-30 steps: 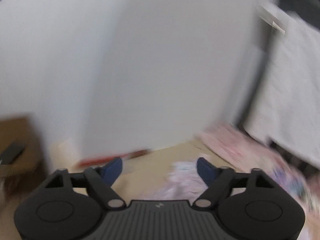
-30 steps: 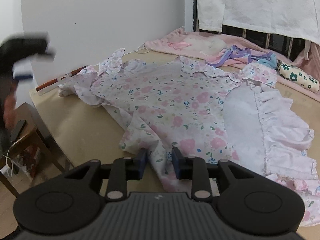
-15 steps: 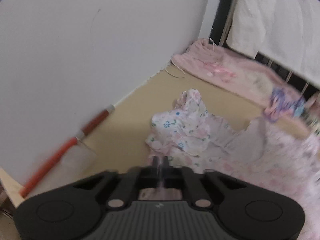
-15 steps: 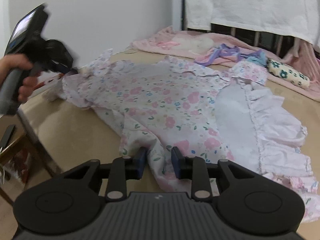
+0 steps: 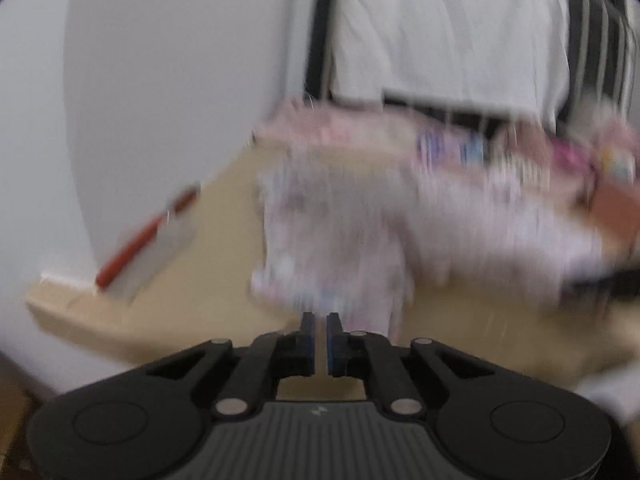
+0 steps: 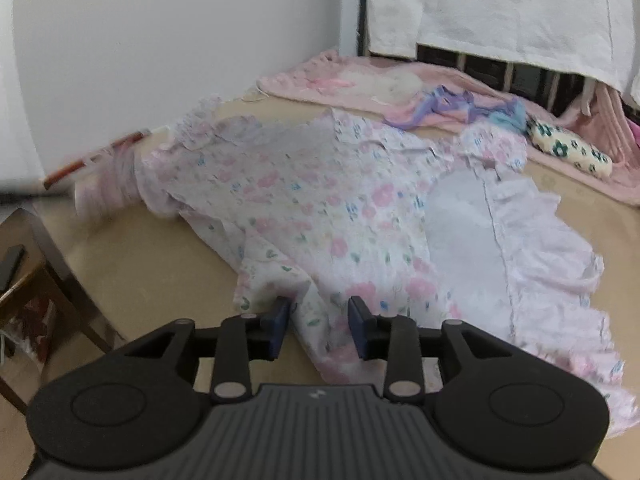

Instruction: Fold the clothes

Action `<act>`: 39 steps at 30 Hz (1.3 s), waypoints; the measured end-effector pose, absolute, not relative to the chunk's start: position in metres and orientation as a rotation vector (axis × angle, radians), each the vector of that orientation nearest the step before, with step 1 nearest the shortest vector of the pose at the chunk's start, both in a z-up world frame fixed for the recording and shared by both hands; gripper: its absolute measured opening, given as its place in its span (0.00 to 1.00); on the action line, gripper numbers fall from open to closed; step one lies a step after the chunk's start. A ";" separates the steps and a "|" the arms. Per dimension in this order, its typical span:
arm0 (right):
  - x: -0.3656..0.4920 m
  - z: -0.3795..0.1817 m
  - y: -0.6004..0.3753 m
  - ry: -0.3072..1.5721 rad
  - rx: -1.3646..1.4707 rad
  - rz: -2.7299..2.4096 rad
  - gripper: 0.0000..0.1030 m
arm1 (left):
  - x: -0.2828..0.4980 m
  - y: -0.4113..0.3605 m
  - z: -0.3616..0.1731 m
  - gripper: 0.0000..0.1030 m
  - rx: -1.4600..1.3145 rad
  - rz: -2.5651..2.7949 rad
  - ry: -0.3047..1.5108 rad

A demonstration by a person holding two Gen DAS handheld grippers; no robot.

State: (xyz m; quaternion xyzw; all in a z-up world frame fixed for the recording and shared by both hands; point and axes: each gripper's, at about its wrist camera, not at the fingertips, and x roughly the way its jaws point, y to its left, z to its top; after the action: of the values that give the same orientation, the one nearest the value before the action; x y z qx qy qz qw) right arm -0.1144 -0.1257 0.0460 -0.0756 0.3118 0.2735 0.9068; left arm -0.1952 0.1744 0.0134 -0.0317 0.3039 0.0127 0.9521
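Note:
A white garment with pink and blue flowers [image 6: 312, 200] lies spread over the tan table [image 6: 140, 272], its plain ruffled lining turned up on the right. My right gripper [image 6: 318, 316] is shut on a bunched fold of the near edge, and fabric fills the gap between its blue pads. The left wrist view is blurred by motion. In it, my left gripper [image 5: 320, 334] is shut to a thin slit at the tip of the garment's sleeve [image 5: 340, 232], which stretches toward it. In the right wrist view that sleeve [image 6: 104, 192] is a blur at the table's left edge.
A red-handled stick [image 5: 140, 240] lies along the wall at the table's left. A pink blanket [image 6: 360, 80], a purple cloth [image 6: 452, 104] and a small flowered cushion [image 6: 568, 148] sit at the back. A white sheet [image 6: 500, 8] hangs over dark rails. Dark wooden furniture [image 6: 48, 280] stands beyond the left edge.
The left gripper came down open, shut on the sleeve, then drew it back toward the left edge. The right gripper kept its hold on the near fold and barely moved.

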 end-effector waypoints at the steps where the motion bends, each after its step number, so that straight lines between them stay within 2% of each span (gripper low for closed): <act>1: -0.116 0.056 -0.128 0.617 -0.134 0.590 0.39 | -0.198 0.176 0.012 0.09 -0.051 0.032 0.622; 2: -0.118 0.066 -0.131 0.590 -0.111 0.615 0.46 | -0.200 0.182 0.017 0.19 -0.077 0.044 0.607; 3: -0.119 0.076 -0.131 0.555 -0.103 0.636 0.48 | -0.200 0.189 0.025 0.33 -0.133 0.044 0.579; 4: -0.118 0.081 -0.127 0.533 -0.120 0.653 0.50 | -0.198 0.194 0.033 0.42 -0.186 0.036 0.552; 5: -0.116 0.086 -0.122 0.514 -0.140 0.670 0.50 | -0.192 0.197 0.040 0.56 -0.233 0.017 0.524; 6: -0.112 0.084 -0.113 0.510 -0.165 0.681 0.50 | -0.186 0.200 0.048 0.58 -0.280 -0.002 0.496; 9: -0.097 0.066 -0.083 0.579 -0.199 0.762 0.50 | -0.157 0.183 0.052 0.59 -0.276 -0.072 0.518; 13: -0.103 0.043 -0.031 0.537 -0.294 0.879 0.50 | -0.149 0.149 0.032 0.58 0.060 -0.181 0.525; 14: -0.104 0.038 -0.020 0.507 -0.336 0.866 0.50 | -0.148 0.149 0.027 0.55 0.107 -0.164 0.544; 15: -0.104 0.033 -0.011 0.492 -0.375 0.858 0.49 | -0.146 0.152 0.022 0.41 0.118 -0.163 0.567; 16: -0.103 0.028 -0.002 0.478 -0.414 0.850 0.44 | -0.144 0.156 0.018 0.31 0.120 -0.164 0.593; 17: -0.100 0.023 0.005 0.489 -0.434 0.867 0.21 | -0.141 0.162 0.013 0.12 0.105 -0.169 0.621; 18: -0.097 0.019 0.012 0.503 -0.450 0.888 0.09 | -0.139 0.168 0.009 0.10 0.099 -0.173 0.644; 19: -0.094 0.016 0.016 0.525 -0.453 0.895 0.05 | -0.139 0.172 0.005 0.10 0.113 -0.175 0.647; 20: -0.095 0.016 0.014 0.535 -0.462 0.893 0.01 | -0.142 0.174 0.004 0.10 0.141 -0.172 0.636; 22: -0.098 0.016 0.008 0.550 -0.483 0.889 0.01 | -0.149 0.176 0.005 0.10 0.199 -0.163 0.626; 23: -0.099 0.017 0.000 0.562 -0.478 0.893 0.01 | -0.152 0.179 0.006 0.14 0.208 -0.173 0.629; 24: -0.100 0.018 -0.009 0.574 -0.470 0.898 0.01 | -0.153 0.184 0.006 0.23 0.205 -0.181 0.639; 27: -0.100 0.020 -0.018 0.616 -0.425 0.903 0.02 | -0.167 0.206 0.025 0.24 0.065 -0.269 0.632; 28: -0.102 0.021 -0.016 0.624 -0.434 0.903 0.09 | -0.172 0.214 0.034 0.25 -0.012 -0.303 0.595; 29: -0.104 0.023 -0.014 0.631 -0.445 0.902 0.20 | -0.177 0.220 0.045 0.32 -0.089 -0.329 0.541; 30: -0.107 0.029 -0.016 0.635 -0.444 0.912 0.29 | -0.182 0.227 0.056 0.44 -0.166 -0.354 0.486; 31: -0.110 0.036 -0.023 0.622 -0.425 0.924 0.43 | -0.184 0.229 0.064 0.50 -0.214 -0.359 0.449; 32: -0.112 0.046 -0.034 0.597 -0.388 0.930 0.46 | -0.180 0.224 0.070 0.58 -0.213 -0.327 0.442; 34: -0.112 0.064 -0.059 0.559 -0.308 0.923 0.46 | -0.159 0.205 0.072 0.59 -0.161 -0.255 0.481; 37: -0.088 0.061 -0.086 0.593 -0.295 0.817 0.46 | -0.101 0.171 0.057 0.54 -0.087 -0.201 0.647; 38: -0.080 0.060 -0.095 0.606 -0.293 0.781 0.46 | -0.079 0.163 0.051 0.51 -0.061 -0.192 0.712; 39: -0.072 0.058 -0.104 0.617 -0.290 0.744 0.46 | -0.058 0.158 0.045 0.44 -0.026 -0.186 0.778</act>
State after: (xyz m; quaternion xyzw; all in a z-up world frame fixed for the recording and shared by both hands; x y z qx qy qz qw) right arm -0.0722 -0.1037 0.0584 -0.1389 0.2958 0.3565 0.8753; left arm -0.0581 0.1575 0.0451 -0.0124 0.3786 -0.0907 0.9210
